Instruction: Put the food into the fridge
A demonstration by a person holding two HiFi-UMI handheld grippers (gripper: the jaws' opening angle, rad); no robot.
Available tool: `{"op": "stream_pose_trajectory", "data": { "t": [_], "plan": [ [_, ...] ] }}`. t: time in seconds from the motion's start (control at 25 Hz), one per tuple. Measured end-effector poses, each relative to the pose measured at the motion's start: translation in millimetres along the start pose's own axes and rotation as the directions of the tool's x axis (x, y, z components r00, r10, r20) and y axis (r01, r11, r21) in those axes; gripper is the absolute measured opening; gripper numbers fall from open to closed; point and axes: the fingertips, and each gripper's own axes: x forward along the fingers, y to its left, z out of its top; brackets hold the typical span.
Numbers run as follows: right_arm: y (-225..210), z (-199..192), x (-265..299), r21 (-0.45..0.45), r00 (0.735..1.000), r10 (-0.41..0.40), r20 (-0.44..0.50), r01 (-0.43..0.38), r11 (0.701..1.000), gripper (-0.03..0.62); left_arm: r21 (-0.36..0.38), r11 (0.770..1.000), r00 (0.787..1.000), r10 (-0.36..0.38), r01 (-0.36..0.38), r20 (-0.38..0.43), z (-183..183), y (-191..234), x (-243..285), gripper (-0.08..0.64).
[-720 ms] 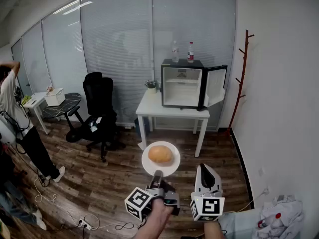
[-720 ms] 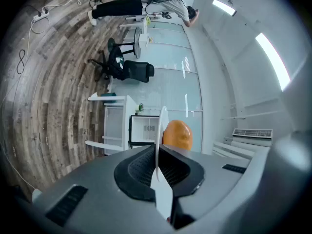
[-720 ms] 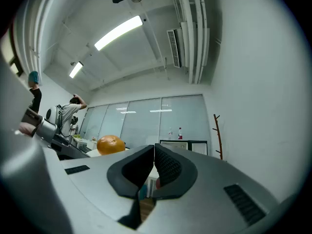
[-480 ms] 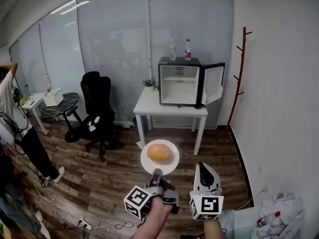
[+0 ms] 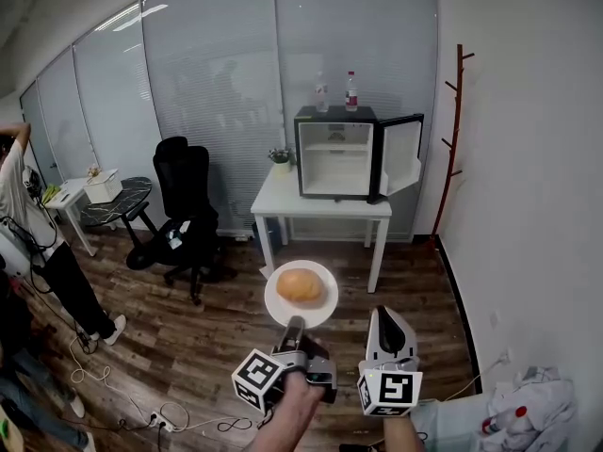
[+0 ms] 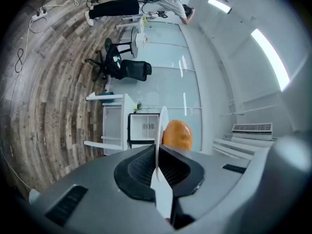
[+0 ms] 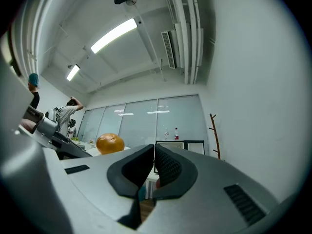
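Observation:
My left gripper is shut on the near rim of a white plate, held out level over the floor. On the plate lies a round orange bun. In the left gripper view the plate stands edge-on between the black pads, with the bun just past them. My right gripper is beside it on the right, shut and empty; in its own view the jaws meet with nothing between them. A small black fridge stands ahead on a white table, its door swung open to the right.
Two bottles stand on top of the fridge. A black office chair is left of the table, a wooden coat stand at the right wall. A person stands at far left, with cables on the wooden floor.
The view has drawn slightly nearer the fridge and table. The plate with the bun stays in the left gripper's grip; both grippers keep their places in the picture.

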Motion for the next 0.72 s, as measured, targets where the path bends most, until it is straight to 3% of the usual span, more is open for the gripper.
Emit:
{"op": "stream_pose_trajectory", "data": {
  "t": [0.44,0.72],
  "plan": [
    [-30,-19,6,0.018,1.000,0.006,-0.020,-0.005,1.000,0.028,0.011,1.000,1.000,0.003,-0.003,0.008,-24,1,20,0.034],
    [-31,-39,33,0.006,0.999,-0.003,-0.042,0.003,1.000,0.028,-0.004,1.000,1.000,0.009,-0.009,0.001,-14,15,51,0.034]
  ]
}}
